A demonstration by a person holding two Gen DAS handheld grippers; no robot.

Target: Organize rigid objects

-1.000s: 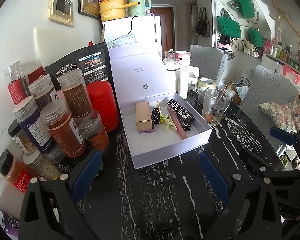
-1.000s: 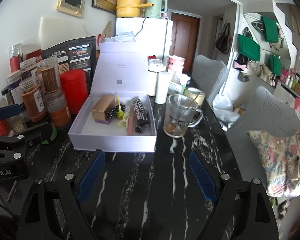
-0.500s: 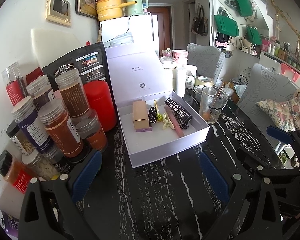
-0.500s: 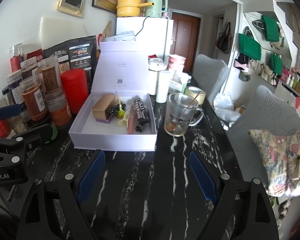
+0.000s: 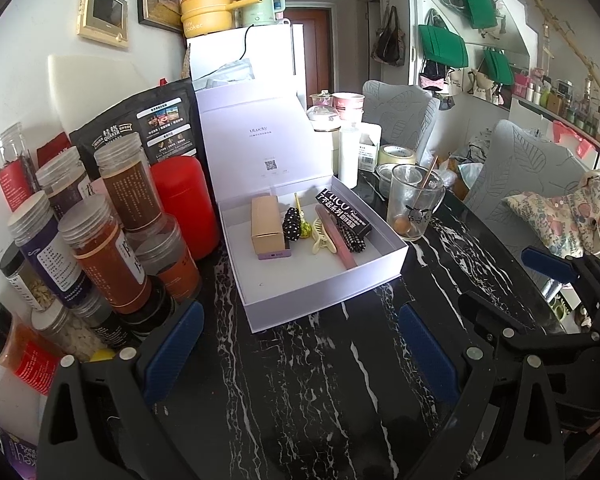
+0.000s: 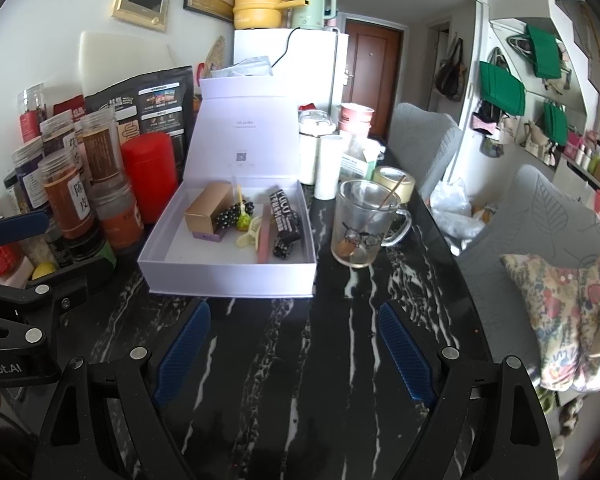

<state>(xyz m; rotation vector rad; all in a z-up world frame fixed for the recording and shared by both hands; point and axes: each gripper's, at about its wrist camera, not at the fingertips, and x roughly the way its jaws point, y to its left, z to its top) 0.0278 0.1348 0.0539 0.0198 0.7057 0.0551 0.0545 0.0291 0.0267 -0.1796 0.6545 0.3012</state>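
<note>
Table (image 6: 300, 360): black with white streaks.
White box (image 5: 324, 280): open on the table; lid says "ULucky".
Black bag (image 5: 140, 128): says "QUAKER".
Yellow pot (image 5: 208, 16): says "Mini Cooker".
Left gripper (image 5: 296, 348): wide open, holds nothing.
Right gripper (image 6: 296, 352): wide open, holds nothing.
Tan box (image 5: 266, 226): inside the white box.

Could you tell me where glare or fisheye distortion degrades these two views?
Left wrist view: daylight washes out the white fridge behind the box lid, and the edges bend strongly. Right wrist view: window light sheens the black marble table; the corners vignette black.
</note>
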